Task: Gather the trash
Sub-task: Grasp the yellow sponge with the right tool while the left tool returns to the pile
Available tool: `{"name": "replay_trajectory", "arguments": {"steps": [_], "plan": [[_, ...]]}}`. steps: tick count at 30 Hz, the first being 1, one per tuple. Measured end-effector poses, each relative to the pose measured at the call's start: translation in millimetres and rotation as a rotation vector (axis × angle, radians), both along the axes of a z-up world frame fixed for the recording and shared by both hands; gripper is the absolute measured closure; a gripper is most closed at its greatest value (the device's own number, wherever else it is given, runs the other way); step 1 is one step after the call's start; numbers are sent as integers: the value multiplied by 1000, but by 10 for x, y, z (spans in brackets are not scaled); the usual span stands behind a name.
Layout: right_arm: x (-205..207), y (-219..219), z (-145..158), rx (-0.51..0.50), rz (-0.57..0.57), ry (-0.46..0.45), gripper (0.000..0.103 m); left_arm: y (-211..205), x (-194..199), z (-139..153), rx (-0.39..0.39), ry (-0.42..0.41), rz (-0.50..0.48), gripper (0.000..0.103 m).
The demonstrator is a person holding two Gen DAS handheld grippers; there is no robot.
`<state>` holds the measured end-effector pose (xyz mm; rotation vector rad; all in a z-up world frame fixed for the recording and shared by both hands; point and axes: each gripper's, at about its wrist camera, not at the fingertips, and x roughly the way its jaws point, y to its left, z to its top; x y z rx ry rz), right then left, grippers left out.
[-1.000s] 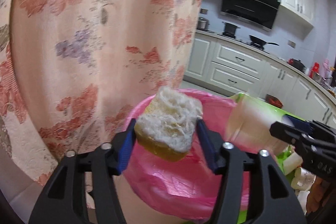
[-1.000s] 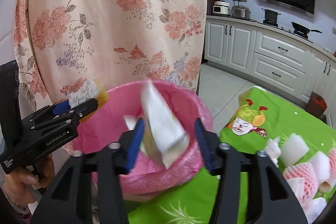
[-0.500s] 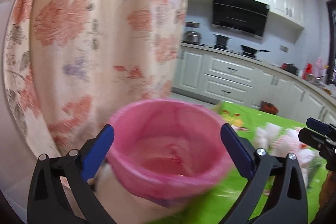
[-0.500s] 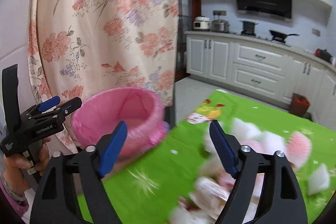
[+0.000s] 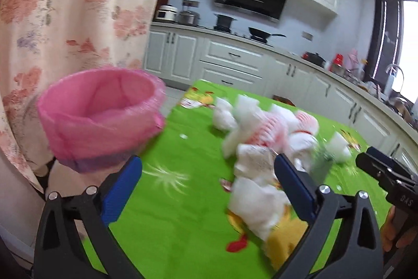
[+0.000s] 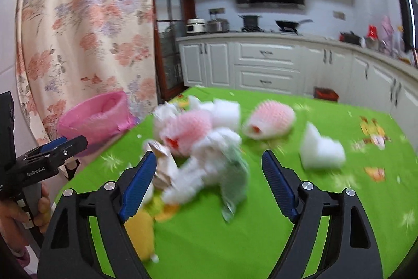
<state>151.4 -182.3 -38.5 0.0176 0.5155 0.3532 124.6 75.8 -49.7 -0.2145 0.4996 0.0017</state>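
We hold both tools wide apart and empty: the left gripper (image 5: pixel 207 183) has its blue pads spread with nothing between them, and the right gripper (image 6: pixel 209 183) likewise gapes over the table with no scrap pinched.

The trash is a blurred heap of white foam blocks, pink netted fruit sleeves and crumpled paper (image 6: pixel 201 145) lying on the bright green cartoon-printed tablecloth (image 6: pixel 326 226). From the right gripper the heap sits at twelve o'clock, just beyond and partly between the fingers, with a pale green crumpled wrapper (image 6: pixel 235 182) nearest. A lone white foam wedge (image 6: pixel 321 148) lies apart at about two o'clock, and a separate pink netted sleeve (image 6: pixel 269 119) at one o'clock, farther off.

From the left gripper the same heap (image 5: pixel 263 137) lies at one o'clock, its nearest white lump close by the right-hand pad. The pink-lined round waste bin (image 5: pixel 102 117) stands at ten o'clock, off the table's far left corner.

We judge the right hand the better placed for the heap's middle, the left for its near edge. The heap's long axis seems to run away from us, though the blur keeps us from being sure.
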Motion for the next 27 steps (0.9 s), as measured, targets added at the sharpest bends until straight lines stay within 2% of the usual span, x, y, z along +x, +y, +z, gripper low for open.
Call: {"name": "replay_trajectory", "arguments": {"steps": [2, 5, 10, 15, 21, 27], "plan": [[-89, -85, -87, 12, -4, 21, 26, -56, -9, -38, 14, 11, 1, 5], [-203, -65, -226, 8, 14, 52, 26, -40, -52, -84, 42, 9, 55, 5], [-311, 179, -408, -23, 67, 92, 26, 58, -177, -163, 114, -35, 115, 5], [-398, 472, -498, -62, 128, 95, 26, 155, -255, -286, 92, 2, 119, 5], [-419, 741, -610, -111, 156, 113, 26, 176, -395, -303, 148, -43, 129, 5], [-366, 890, -709, -151, 160, 130, 26, 205, -421, -355, 148, -10, 116, 5]]}}
